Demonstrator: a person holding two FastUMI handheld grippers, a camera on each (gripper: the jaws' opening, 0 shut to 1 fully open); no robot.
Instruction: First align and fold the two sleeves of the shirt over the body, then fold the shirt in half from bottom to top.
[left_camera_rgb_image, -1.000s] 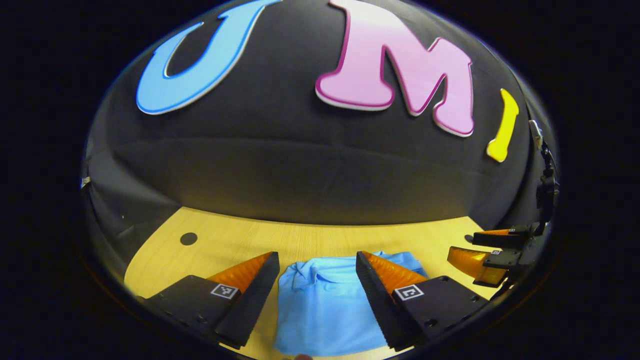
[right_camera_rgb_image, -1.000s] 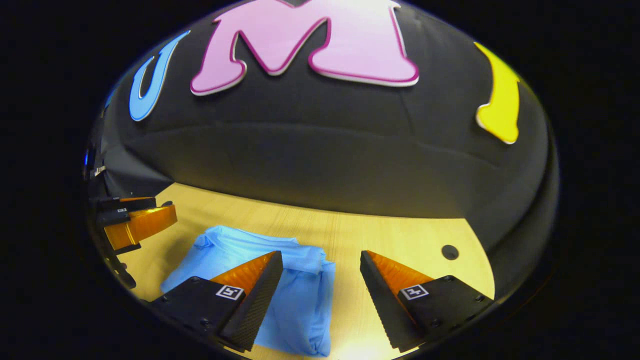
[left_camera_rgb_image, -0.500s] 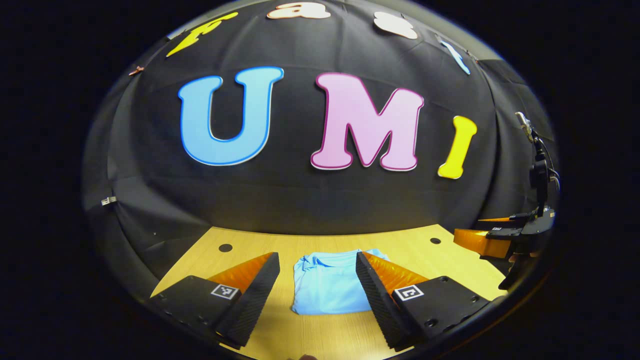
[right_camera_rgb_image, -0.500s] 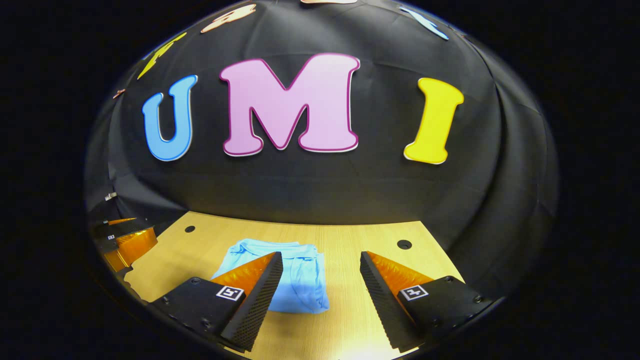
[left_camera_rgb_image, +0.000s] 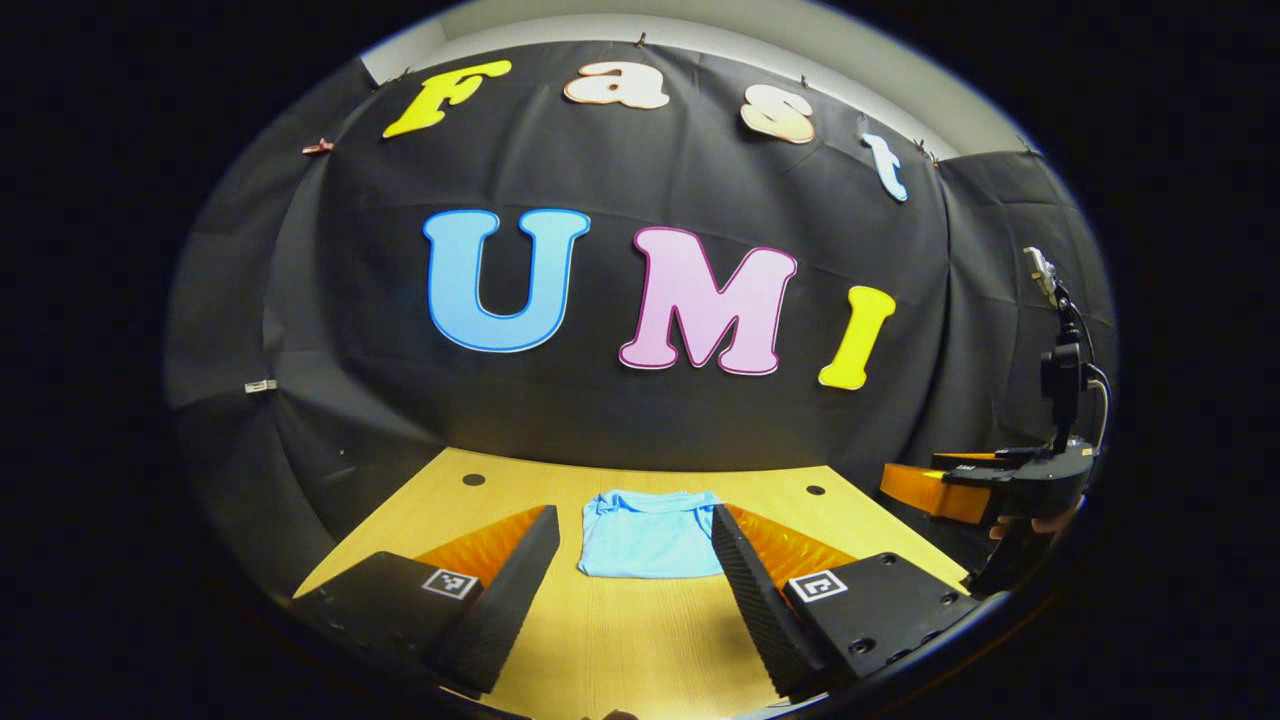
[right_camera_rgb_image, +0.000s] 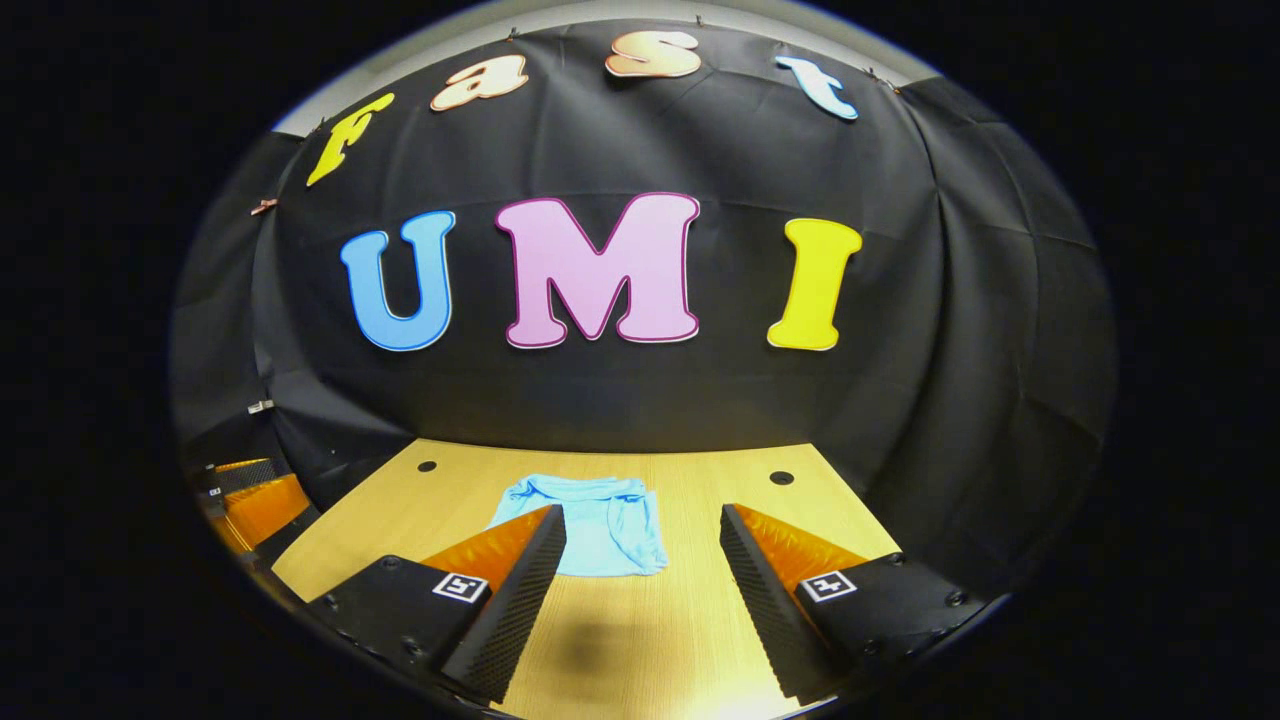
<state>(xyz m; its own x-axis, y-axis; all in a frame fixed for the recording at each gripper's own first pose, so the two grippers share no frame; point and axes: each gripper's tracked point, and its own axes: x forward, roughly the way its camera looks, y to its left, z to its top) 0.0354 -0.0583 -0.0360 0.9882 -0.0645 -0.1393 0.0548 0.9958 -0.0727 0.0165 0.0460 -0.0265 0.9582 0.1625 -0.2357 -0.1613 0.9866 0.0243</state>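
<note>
Shirt, light-blue cotton, lay folded compact mid wooden worktop. Left claw and right claw gaped apart, empty, well clear. Judged: retreat level, avoid snagging fold.

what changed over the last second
Both hand-held grippers, left and right, pulled back from the shirt, which now looks smaller and farther off. Nothing was gripped or released. The shirt stays folded on the table; both jaws stay open.

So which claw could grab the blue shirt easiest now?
Probably the left claw: the folded shirt lies straight ahead between its open fingers. The right claw has it off to one side.
</note>
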